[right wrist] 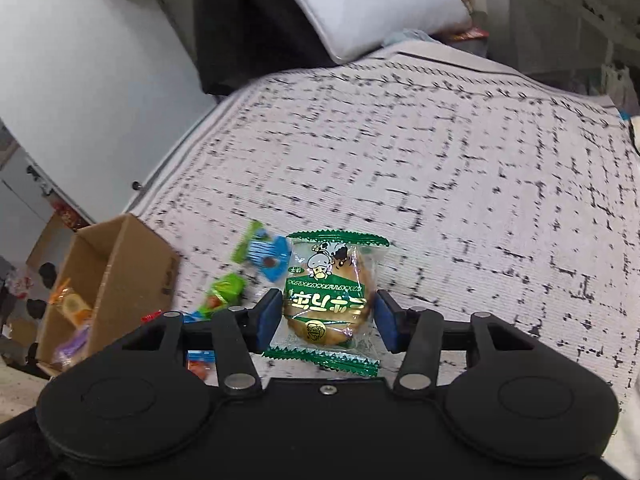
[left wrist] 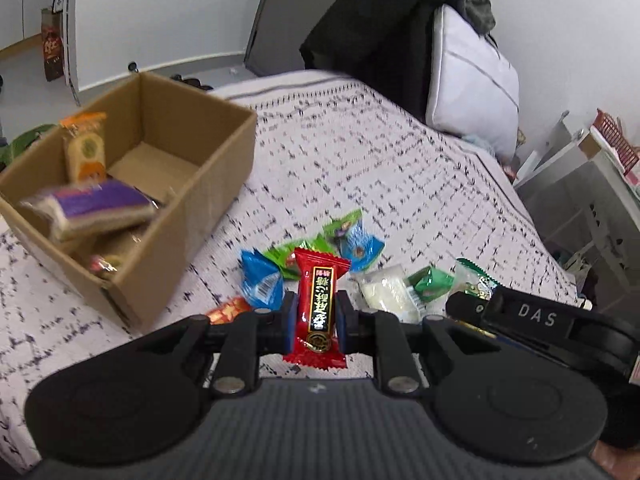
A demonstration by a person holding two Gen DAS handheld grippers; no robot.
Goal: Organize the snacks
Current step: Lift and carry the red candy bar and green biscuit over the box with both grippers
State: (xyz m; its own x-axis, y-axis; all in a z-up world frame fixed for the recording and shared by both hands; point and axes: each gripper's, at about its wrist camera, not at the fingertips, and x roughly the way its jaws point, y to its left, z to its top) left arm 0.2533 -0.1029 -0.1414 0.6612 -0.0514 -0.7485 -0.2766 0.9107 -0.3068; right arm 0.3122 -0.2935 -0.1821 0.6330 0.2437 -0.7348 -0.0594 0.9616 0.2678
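The left tongs [left wrist: 315, 312] pinch a red candy packet [left wrist: 318, 304] above the bed [left wrist: 400, 168]. The right tongs [right wrist: 327, 318] pinch a green-edged pastry packet [right wrist: 332, 296]. The cardboard box [left wrist: 216, 152], at the left, holds several snacks, blurred. Loose wrappers [left wrist: 360, 244] on the bed are partly hidden behind both tongs.

**Bedroom surroundings**

A bed is covered by a pale bedspread [left wrist: 360, 152] patterned with broken dark lines. A white pillow [left wrist: 472, 80] with grey stripes is propped at the head, and dark clothing [left wrist: 380, 32] is draped just beside it. A white shelving unit [left wrist: 580, 184] is seen beside the bed, with a red basket [left wrist: 616, 140] on top. A brown paper bag [left wrist: 52, 52] is stood against the far wall.
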